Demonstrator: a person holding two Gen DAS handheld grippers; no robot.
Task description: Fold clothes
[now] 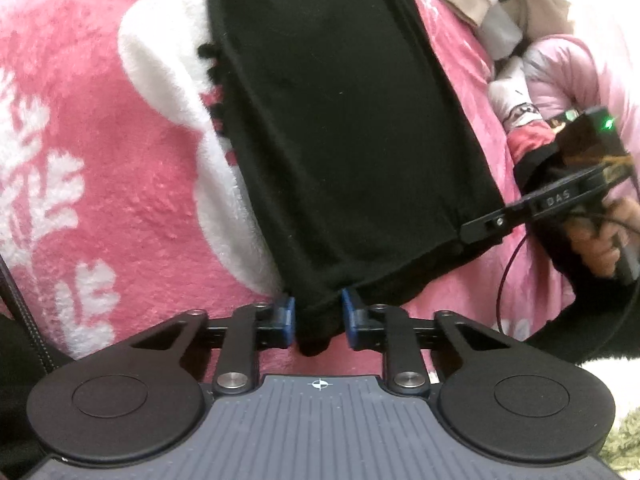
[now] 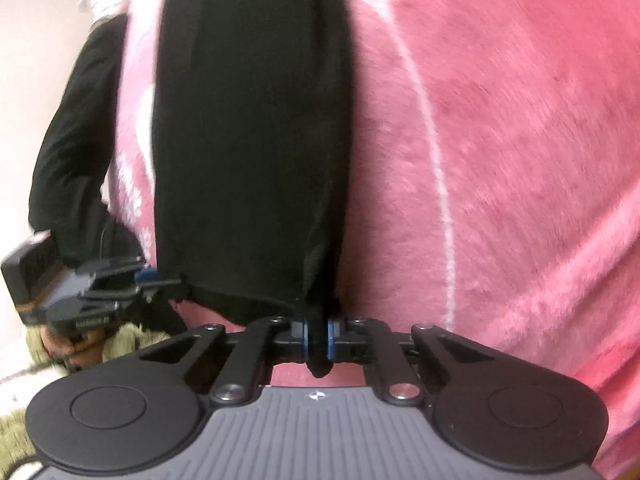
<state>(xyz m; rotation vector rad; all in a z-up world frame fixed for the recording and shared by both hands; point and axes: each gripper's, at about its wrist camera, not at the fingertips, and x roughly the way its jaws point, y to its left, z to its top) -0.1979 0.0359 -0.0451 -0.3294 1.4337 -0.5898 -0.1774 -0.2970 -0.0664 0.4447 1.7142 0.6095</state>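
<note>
Pink blanket (image 1: 120,200); black garment (image 1: 340,140) between tools (image 1: 319,318).

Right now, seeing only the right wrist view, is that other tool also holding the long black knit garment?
Observer: Yes. The left gripper has the long black knit garment bunched between its blue pads.
Operator: Any more laundry waiting?
Observer: A heap of beige and grey clothes lies beyond it on the pink fleece blanket.
Operator: Is my tool switched on?
Observer: A green light glows on the right gripper.
</note>
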